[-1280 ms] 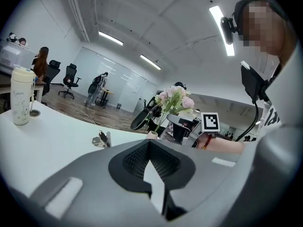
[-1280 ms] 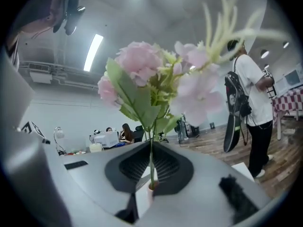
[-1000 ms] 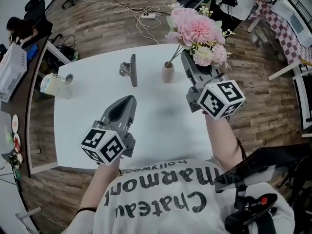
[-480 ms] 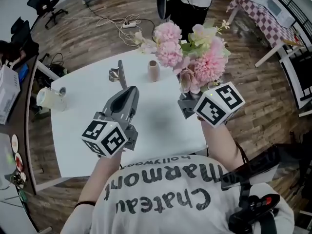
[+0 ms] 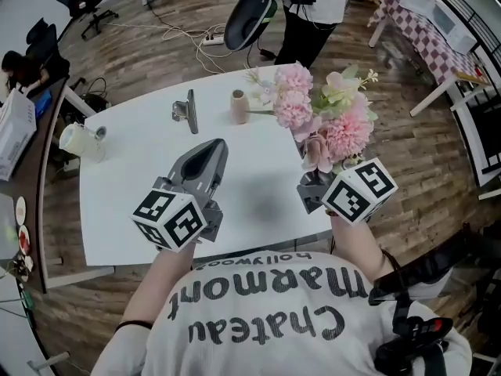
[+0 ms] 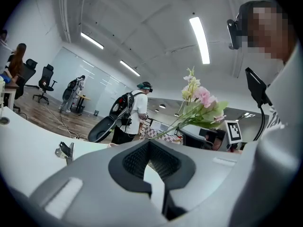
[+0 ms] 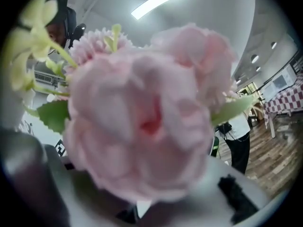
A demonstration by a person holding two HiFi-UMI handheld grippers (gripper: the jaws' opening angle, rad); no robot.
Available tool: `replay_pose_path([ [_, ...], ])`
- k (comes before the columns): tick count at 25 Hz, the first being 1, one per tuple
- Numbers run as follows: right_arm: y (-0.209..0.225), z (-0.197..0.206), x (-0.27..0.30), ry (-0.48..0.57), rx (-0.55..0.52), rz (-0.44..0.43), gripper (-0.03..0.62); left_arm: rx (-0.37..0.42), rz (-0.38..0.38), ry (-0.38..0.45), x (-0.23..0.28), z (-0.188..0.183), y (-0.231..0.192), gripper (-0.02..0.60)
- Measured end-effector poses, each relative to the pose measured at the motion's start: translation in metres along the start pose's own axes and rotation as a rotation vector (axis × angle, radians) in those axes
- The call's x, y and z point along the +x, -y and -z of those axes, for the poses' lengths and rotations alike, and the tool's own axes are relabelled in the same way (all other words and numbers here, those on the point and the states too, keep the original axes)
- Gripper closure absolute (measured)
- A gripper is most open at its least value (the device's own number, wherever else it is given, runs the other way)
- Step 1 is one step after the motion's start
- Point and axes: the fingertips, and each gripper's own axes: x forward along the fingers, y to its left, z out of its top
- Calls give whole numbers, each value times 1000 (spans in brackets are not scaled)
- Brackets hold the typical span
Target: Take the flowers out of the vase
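At centre right, the right gripper point(image 5: 315, 183) pinches the pink flowers point(image 5: 329, 124), likely light, floppy, best gripped by the stems point(image 5: 262, 113); left gripper point(image 5: 205, 155) closed, empty.

Head view overhead — flowers point(image 5: 327, 120) shared

One vase point(image 5: 239, 106), one flower bunch point(image 5: 325, 124), one cup point(image 5: 81, 142), one metal stand point(image 5: 186, 110).
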Motion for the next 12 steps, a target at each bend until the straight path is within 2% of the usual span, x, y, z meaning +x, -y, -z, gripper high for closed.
replay_pose_path([
  [3,8,14,-31,-43,22,-1,576,0,-28,10,-6,11,25,580],
  [8,17,32,-101,-102,48,-16,576,-18,-65,15,-16,50,83,580],
  [12,23,41,-120,-150,69,0,576,-43,-85,3,-18,61,100,579],
])
